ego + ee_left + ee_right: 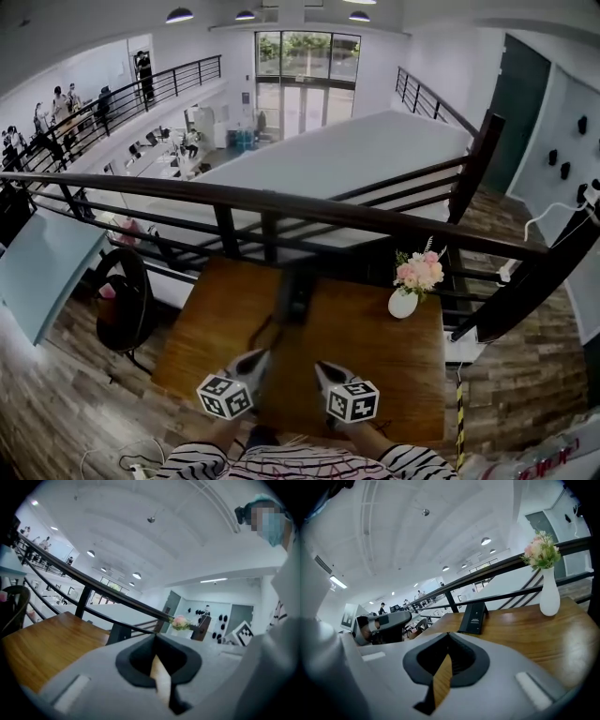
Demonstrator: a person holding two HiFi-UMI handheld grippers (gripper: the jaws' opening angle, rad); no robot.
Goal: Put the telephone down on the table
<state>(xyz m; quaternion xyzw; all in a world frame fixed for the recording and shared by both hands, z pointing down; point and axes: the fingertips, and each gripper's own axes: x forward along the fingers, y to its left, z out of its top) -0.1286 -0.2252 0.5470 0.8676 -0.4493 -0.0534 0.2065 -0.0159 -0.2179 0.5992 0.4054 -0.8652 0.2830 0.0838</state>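
Note:
The telephone (298, 295) is a dark, flat block that stands at the far middle of the wooden table (384, 361); in the right gripper view the telephone (474, 618) leans upright, apart from both grippers. My left gripper (261, 356) and my right gripper (320, 367) hover side by side over the table's near half, short of the telephone. The left gripper (154, 635) has its jaws together with nothing between them. The right gripper (448, 633) is shut and empty too. A dark shape (118, 633) past the left jaws may be the telephone.
A white vase of pink flowers (405, 298) stands at the table's far right corner, also the vase (549, 597) in the right gripper view. A dark railing (281, 202) runs just behind the table, with a drop to a lower floor. A black chair (122, 300) sits at the left.

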